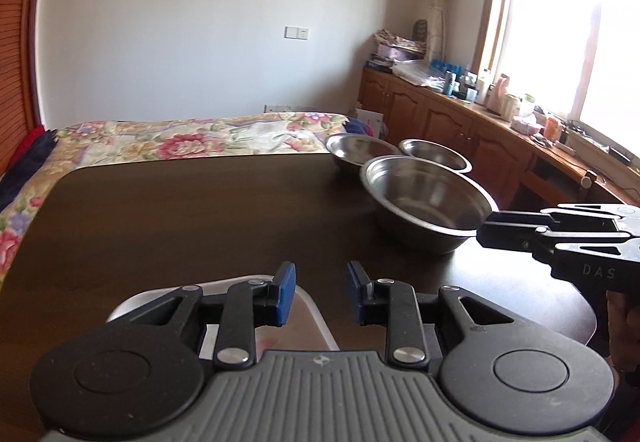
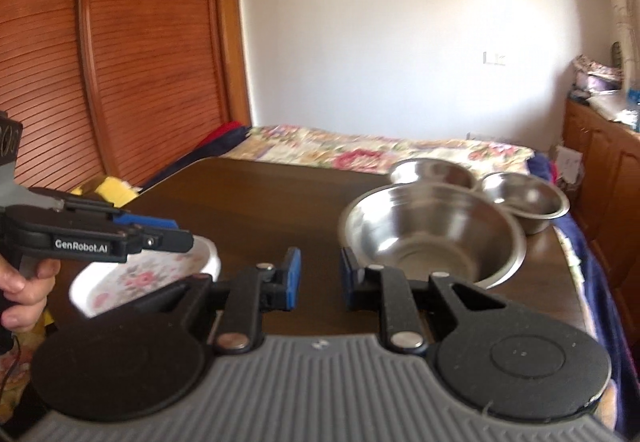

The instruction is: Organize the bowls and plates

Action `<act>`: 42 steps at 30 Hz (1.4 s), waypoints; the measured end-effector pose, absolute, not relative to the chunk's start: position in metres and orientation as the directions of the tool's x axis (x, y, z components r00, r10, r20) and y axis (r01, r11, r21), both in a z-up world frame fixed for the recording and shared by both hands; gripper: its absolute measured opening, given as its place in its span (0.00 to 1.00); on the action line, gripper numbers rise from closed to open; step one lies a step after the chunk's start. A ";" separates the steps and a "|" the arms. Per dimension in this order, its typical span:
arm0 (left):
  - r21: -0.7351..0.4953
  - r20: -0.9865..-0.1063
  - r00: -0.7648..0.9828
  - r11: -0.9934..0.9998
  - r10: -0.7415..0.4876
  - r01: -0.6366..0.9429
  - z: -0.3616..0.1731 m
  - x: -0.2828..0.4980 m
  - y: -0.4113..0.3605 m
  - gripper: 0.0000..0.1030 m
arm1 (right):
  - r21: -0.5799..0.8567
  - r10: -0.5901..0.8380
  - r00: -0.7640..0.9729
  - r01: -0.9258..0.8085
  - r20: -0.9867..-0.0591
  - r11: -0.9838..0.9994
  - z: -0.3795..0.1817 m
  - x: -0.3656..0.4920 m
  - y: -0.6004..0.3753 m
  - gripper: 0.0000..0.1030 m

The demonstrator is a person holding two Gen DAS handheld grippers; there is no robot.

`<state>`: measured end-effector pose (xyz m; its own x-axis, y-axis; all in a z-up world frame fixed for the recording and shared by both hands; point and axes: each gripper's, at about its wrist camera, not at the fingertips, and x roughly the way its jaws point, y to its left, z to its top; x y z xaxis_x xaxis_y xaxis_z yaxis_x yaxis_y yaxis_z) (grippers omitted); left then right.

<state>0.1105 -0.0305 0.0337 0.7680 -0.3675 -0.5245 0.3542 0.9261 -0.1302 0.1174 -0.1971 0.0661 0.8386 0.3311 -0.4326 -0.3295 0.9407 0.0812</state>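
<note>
- Three steel bowls sit at the far right of your dark surface (image 1: 180,210): the large bowl (image 1: 430,202) nearest you, the medium bowl (image 1: 358,150) and small bowl (image 1: 436,154) just behind it, all close together.
- The large one looks light, stiff and slick; take it by the thin rim, since the curved wall would likely slip.
- The floral plate (image 2: 148,274) lies at the near left edge, under your left gripper (image 1: 320,292). It looks breakable, so pinch its raised rim and set it down softly.
- Your left gripper is released, holding nothing.
- Your right gripper (image 2: 316,282) is also parted and empty, just short of the large bowl's rim.
- Open room lies centre and left; the bowls crowd the right edge.
</note>
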 end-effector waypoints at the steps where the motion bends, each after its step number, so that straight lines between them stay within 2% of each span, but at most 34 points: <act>1: -0.128 -0.525 0.767 0.925 -0.370 0.358 0.034 0.113 -0.036 0.30 | 0.080 0.324 0.845 -0.321 -0.425 0.944 0.066 0.118 -0.203 0.22; 11: -0.098 -0.525 0.768 0.923 -0.366 0.373 0.031 0.138 -0.087 0.41 | 0.077 0.262 0.884 -0.252 -0.387 0.965 0.059 0.135 -0.258 0.22; 13: -0.098 -0.526 0.768 0.923 -0.366 0.373 0.030 0.146 -0.096 0.41 | 0.073 0.252 0.888 -0.242 -0.385 0.967 0.057 0.140 -0.268 0.25; 15: -0.097 -0.528 0.767 0.923 -0.364 0.372 0.029 0.152 -0.103 0.42 | 0.070 0.242 0.892 -0.233 -0.381 0.970 0.055 0.145 -0.278 0.33; 26: -0.124 -0.551 0.757 0.932 -0.351 0.341 0.021 0.179 -0.123 0.43 | 0.102 0.249 0.878 -0.228 -0.409 0.968 0.041 0.185 -0.307 0.38; 31: -0.138 -0.557 0.757 0.937 -0.341 0.320 0.021 0.190 -0.126 0.44 | 0.108 0.267 0.868 -0.244 -0.420 0.964 0.039 0.196 -0.309 0.44; 35: -0.142 -0.564 0.755 0.940 -0.335 0.311 0.020 0.198 -0.131 0.47 | 0.106 0.278 0.857 -0.258 -0.434 0.960 0.038 0.203 -0.307 0.53; 42: -0.157 -0.578 0.740 0.937 -0.343 0.311 0.016 0.207 -0.134 0.48 | 0.108 0.286 0.840 -0.267 -0.462 0.958 0.033 0.213 -0.307 0.53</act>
